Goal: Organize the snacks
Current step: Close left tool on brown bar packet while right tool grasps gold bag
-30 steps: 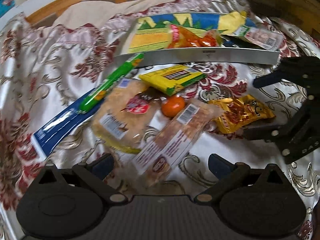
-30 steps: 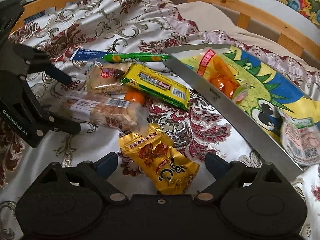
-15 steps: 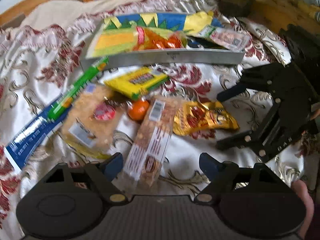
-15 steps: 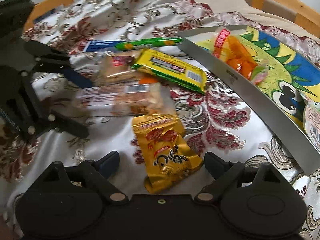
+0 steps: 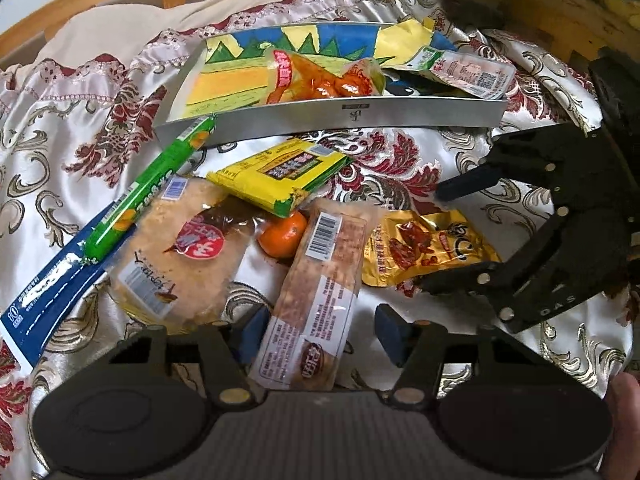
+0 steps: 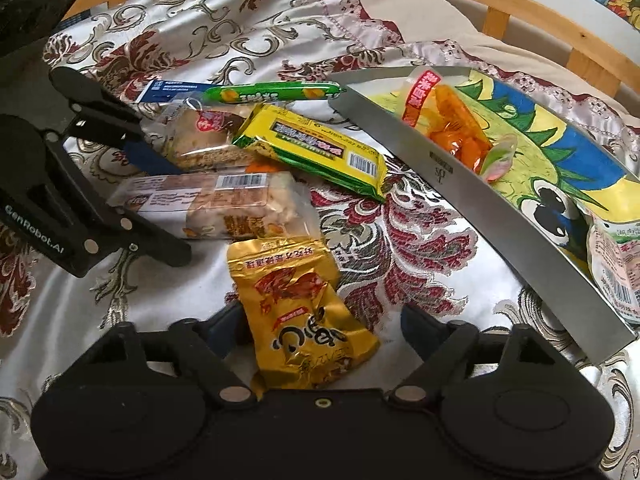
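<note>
Left gripper (image 5: 320,330) jaws closing round long clear-wrapped bar (image 5: 316,300) — not yet gripped.

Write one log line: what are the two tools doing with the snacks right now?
left tool: closing around long clear snack bar | right tool: closing around gold packet | box: holds orange bag

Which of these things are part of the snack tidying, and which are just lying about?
Part of the job: long clear bar, gold pouch, yellow pack, green stick, orange, tray.
Lying about: floral bedspread, wooden rail.
</note>
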